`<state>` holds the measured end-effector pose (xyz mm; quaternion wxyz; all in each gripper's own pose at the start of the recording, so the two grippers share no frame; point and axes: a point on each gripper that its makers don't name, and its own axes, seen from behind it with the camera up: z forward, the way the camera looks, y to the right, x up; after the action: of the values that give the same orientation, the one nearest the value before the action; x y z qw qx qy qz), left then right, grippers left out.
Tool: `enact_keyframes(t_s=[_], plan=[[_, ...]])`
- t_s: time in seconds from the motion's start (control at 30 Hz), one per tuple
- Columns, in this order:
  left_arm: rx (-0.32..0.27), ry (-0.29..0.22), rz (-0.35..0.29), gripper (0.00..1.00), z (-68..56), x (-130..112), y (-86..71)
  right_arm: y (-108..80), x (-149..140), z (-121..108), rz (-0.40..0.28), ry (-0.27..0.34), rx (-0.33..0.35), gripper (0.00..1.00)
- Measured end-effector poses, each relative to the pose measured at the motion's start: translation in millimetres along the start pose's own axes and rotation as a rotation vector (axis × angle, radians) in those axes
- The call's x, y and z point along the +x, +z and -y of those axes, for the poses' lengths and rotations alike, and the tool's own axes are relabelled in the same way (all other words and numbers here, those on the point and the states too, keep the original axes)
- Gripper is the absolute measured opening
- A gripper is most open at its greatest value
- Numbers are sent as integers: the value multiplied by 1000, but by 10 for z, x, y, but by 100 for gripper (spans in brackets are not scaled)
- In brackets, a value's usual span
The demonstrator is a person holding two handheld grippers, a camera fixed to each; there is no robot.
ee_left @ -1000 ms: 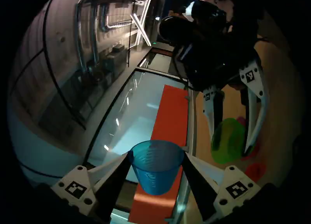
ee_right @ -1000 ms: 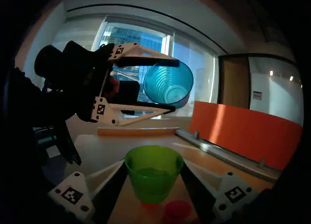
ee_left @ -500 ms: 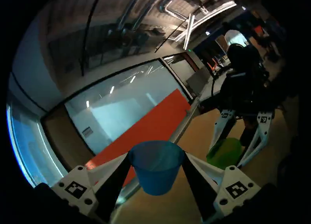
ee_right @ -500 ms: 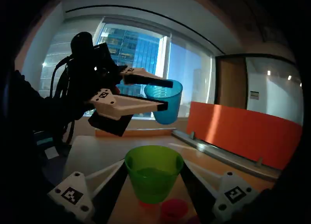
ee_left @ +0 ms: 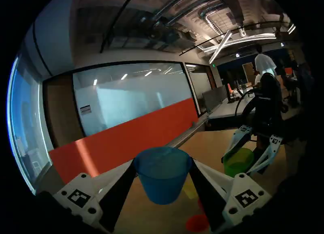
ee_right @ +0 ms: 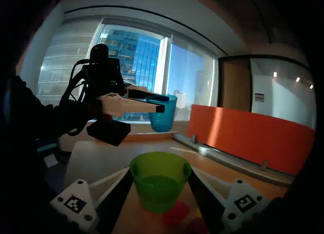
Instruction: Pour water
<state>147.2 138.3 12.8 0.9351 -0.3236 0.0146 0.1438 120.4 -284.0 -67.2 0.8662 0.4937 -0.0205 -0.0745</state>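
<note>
Blue cup [ee_left: 163,181]: upright, clamped between the left gripper's [ee_left: 162,166] fingers, held aloft.
Green cup [ee_right: 160,185]: partly filled, pinched by the right gripper [ee_right: 160,172] above the wooden table [ee_right: 220,164].

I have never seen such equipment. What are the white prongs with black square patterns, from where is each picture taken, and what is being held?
No robot here: a person holds a two-finger gripper in each hand. Each round picture comes from a camera riding on one gripper, looking along its white fingers, your prongs. In the left gripper view, the left gripper clamps a blue cup, upright. In the right gripper view, the right gripper clamps a green cup that seems to hold some liquid. Each view also shows the other gripper farther off. Below lies a table with small red discs; behind stands an orange partition.
</note>
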Motion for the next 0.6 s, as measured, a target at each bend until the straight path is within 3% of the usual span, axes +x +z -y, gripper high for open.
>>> enact_keyframes(t_s=[0.3,0.6], plan=[[-39,-88,48,88,84,-306,142,-199,-129,-85,33,10,-27,90],[-91,-102,85,88,88,-569,327,-340,-293,-162,64,31,-49,90]])
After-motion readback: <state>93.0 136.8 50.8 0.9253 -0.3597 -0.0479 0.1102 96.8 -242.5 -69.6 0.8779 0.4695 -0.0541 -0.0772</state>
